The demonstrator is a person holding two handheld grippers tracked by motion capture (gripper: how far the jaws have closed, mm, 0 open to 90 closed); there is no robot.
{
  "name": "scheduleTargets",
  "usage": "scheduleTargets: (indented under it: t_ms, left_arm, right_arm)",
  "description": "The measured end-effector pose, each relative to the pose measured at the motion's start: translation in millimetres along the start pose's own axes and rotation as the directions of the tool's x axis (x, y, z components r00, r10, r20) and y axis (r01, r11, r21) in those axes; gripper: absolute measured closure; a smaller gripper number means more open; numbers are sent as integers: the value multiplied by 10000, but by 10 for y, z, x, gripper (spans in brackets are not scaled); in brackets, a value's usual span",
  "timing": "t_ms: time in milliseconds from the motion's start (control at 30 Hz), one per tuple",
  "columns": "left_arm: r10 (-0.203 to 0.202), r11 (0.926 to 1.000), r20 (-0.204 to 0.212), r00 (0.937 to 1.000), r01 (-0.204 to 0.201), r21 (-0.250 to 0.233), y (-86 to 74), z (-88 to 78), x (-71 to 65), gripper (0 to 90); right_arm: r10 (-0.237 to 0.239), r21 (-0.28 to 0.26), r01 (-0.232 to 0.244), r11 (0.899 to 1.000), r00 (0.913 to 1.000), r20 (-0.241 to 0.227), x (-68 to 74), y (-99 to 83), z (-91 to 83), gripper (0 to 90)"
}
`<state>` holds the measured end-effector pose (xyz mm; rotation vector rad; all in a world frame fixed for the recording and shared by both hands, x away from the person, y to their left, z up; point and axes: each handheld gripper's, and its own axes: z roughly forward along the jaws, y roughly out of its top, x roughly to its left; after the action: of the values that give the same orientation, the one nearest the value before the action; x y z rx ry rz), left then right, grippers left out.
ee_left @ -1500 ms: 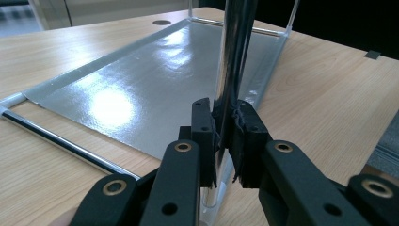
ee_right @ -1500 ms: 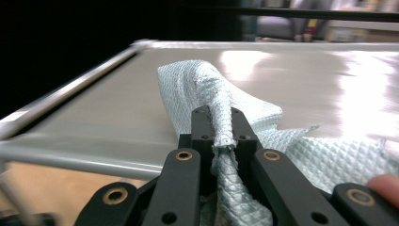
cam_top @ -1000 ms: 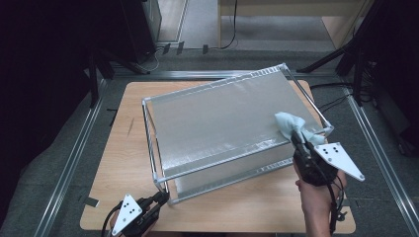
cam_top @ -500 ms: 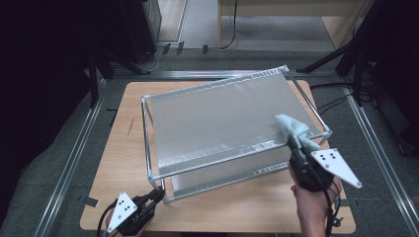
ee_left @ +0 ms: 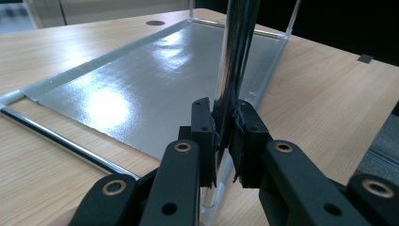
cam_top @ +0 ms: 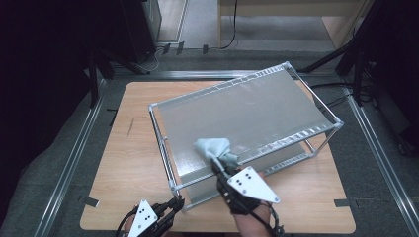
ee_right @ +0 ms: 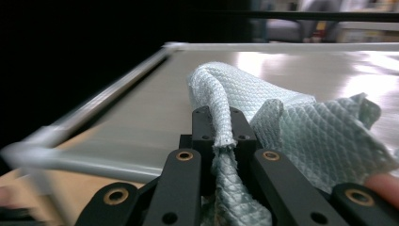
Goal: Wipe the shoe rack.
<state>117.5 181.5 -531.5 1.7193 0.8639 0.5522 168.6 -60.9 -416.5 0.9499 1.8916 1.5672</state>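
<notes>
The wooden bench (cam_top: 133, 163) carries a two-tier metal rack (cam_top: 257, 106), set at a slant, and everything else is placed against that rack. Its top shelf (cam_top: 276, 98) is a smooth silver sheet edged by thin rails; a lower shelf (ee_left: 155, 89) of the same shiny sheet lies close to the bench surface beneath it. Chrome posts stand at the rack's corners, and the near left post (ee_left: 233, 61) rises upright from the bench at the corner closest to the person.

The right gripper (cam_top: 217, 165) reaches over the rack's near long edge, toward its left half. Its fingers (ee_right: 240, 125) are clamped on a pale blue-green waffle-weave cloth (cam_top: 213, 148), a rolled fold of it pinched between them while the rest spreads loose on the top shelf. The cloth lies on that shelf just inside the near rail, not far from the near left corner. The person's right hand (cam_top: 249, 217) holds this gripper from the bench's near edge.

The left gripper (cam_top: 173, 205) sits low at the rack's near left corner, its fingers (ee_left: 202, 136) closed tight around the post just above the bench
</notes>
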Motion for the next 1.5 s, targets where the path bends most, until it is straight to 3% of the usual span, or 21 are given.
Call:
scheduleTargets:
  t_ms: [33, 67, 133, 200, 333, 433, 600, 733, 800, 900, 933, 967, 1000, 1133, 1267, 1333, 1400, 1500]
  left_arm:
    - [9, 10000, 12, 10000, -9, -2, 0, 0, 3, 817]
    - [31, 10000, 38, 10000, -31, 10, 0, -2, 8, 818]
    - [68, 10000, 27, 10000, -68, 30, 1, -6, 18, 818]
    - [79, 10000, 3, 10000, -79, 26, 1, -6, 29, 818]
    - [4, 10000, -88, 10000, -4, 27, 0, -13, 71, 818]
    - [-28, 10000, -147, 9999, 28, 8, -3, -23, 106, 818]
    - [-50, 10000, -326, 9995, 50, 3, -5, -42, 161, 818]
    - [-136, 9999, -505, 9986, 136, -2, -7, -61, 229, 818]
    - [-162, 9999, -530, 9985, 161, -12, -8, -61, 238, 817]
    - [-241, 9997, -597, 9979, 240, -27, -10, -58, 228, 818]
    - [-317, 9995, -553, 9980, 316, -28, -11, -59, 232, 818]
    - [-329, 9995, -522, 9981, 327, -36, -11, -58, 232, 817]
    - [-336, 9994, -499, 9982, 334, -51, -11, -56, 230, 817]
    - [-255, 9997, -298, 9992, 254, -26, -12, -44, 180, 816]
    - [-190, 9998, -209, 9996, 189, -65, -16, -19, 96, 816]
    - [-73, 10000, -272, 9996, 72, -49, -12, -9, 63, 817]
    - [-5, 10000, -282, 9996, 4, -34, -12, -9, 61, 819]
    - [-42, 10000, -199, 9998, 42, -12, -7, -7, 73, 818]
  right_arm:
    - [-61, -5, 61, 10000, 9991, -425, 84, -2, 10, 854]
    - [-206, -28, 205, 9998, 9983, -538, 125, -1, 13, 854]
    - [-466, -24, 465, 9989, 9970, -623, 181, 3, 8, 854]
    - [-537, -47, 535, 9986, 9969, -578, 125, 5, -6, 855]
    - [-295, -114, 301, 9995, 9984, 472, -195, 14, -94, 856]
    - [201, -284, -162, 9995, 9894, 1439, -547, 7, -206, 857]
    - [845, -642, -687, 9956, 9528, 2917, -1056, -1, -433, 856]
    - [1305, -984, -1000, 9901, 9141, 3840, -1373, -24, -596, 856]
    - [1285, -1087, -903, 9900, 8951, 4269, -1486, -48, -648, 857]
    - [1367, -1144, -953, 9889, 8857, 4436, -1469, -51, -636, 860]
    - [1285, -1070, -898, 9902, 8864, 4447, -1418, -45, -610, 861]
    - [1276, -1046, -911, 9903, 8937, 4301, -1362, -40, -580, 862]
    - [1264, -1008, -937, 9905, 9094, 3962, -1275, -37, -533, 861]
    - [736, -702, -546, 9960, 9492, 3060, -920, -26, -336, 862]
    - [512, -478, -439, 9979, 9851, 1644, -438, -32, -136, 861]
    - [22, -381, 18, 9993, 9943, 1064, -153, -43, -55, 860]
    - [-378, -342, 401, 9986, 9972, 637, 72, -48, -8, 860]
    - [-538, -298, 547, 9981, 9981, 302, 151, -37, 11, 860]
